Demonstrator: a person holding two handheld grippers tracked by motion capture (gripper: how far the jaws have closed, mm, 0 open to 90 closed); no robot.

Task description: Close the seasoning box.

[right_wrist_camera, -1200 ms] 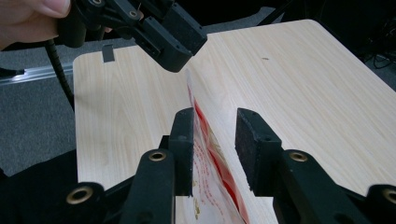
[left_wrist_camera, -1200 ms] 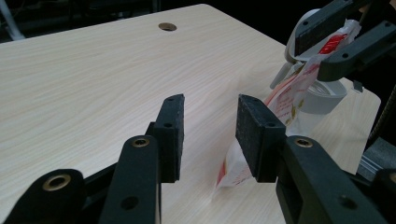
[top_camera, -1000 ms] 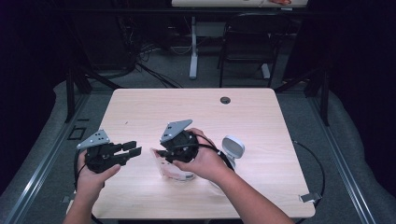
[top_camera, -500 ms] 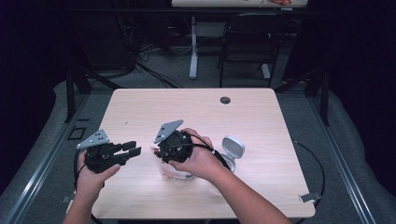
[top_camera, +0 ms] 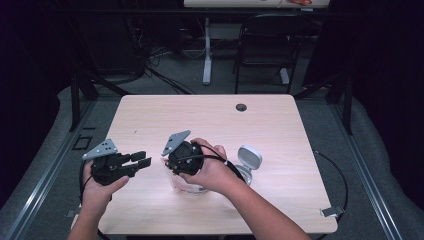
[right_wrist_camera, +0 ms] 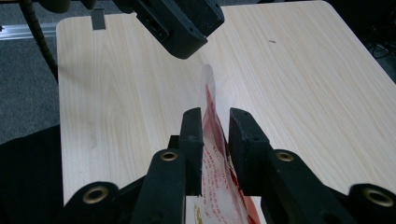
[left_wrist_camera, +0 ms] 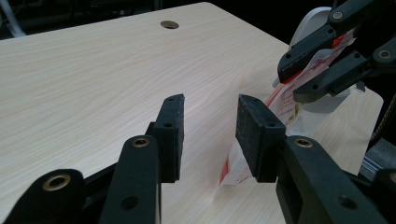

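A clear plastic packet with red print (right_wrist_camera: 212, 140) stands on edge on the wooden table (top_camera: 210, 120) under my right hand. My right gripper (right_wrist_camera: 215, 126) points down over it, its jaws straddling the packet's top edge. The jaws have just been closing with the packet between them; a sliver of table still shows beside the right pad (right_wrist_camera: 240, 135). In the high view the right gripper (top_camera: 181, 167) sits at the table's front middle. My left gripper (top_camera: 142, 160) hovers open and empty to its left, aimed at the packet (left_wrist_camera: 280, 100).
A white round lid-like object (top_camera: 248, 159) lies just right of my right hand. A dark cable hole (top_camera: 241, 107) sits near the table's far edge. A chair and desk legs stand on the floor beyond the table.
My right gripper has shifted a little to the left over the packet and its jaws have drawn closer together. The left gripper has stayed where it was.
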